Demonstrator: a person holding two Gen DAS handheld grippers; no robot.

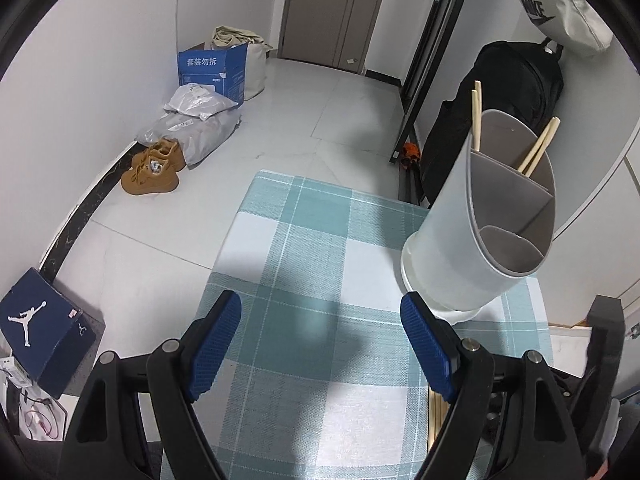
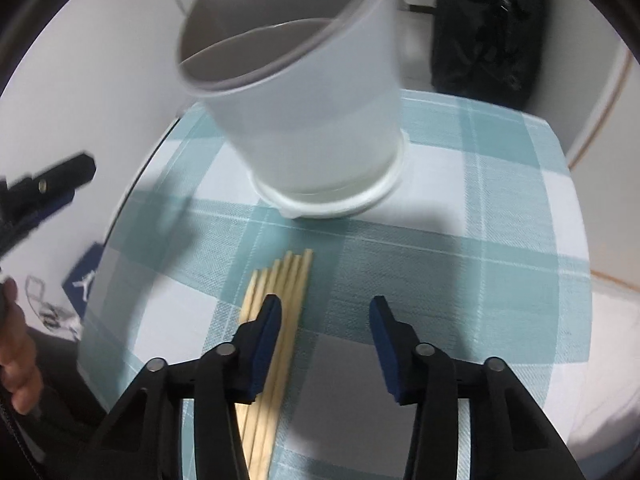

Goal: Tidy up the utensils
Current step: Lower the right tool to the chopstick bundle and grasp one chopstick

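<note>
Evidently lining up a pickup, the right gripper (image 2: 325,320) hangs with jaws apart and empty, the chopsticks (image 2: 280,320) lying just under its left finger, the divided holder (image 2: 316,120) beyond, while the left gripper (image 1: 320,340) waits spread over bare cloth.

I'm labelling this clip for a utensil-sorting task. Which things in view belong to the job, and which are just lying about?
Part of the job:
- white utensil holder with dividers
- chopsticks in the holder
- loose chopsticks on the checked cloth
- right gripper, open beside them

Lying about:
- tan boots
- Jordan shoebox
- blue carton
- black backpack
</note>
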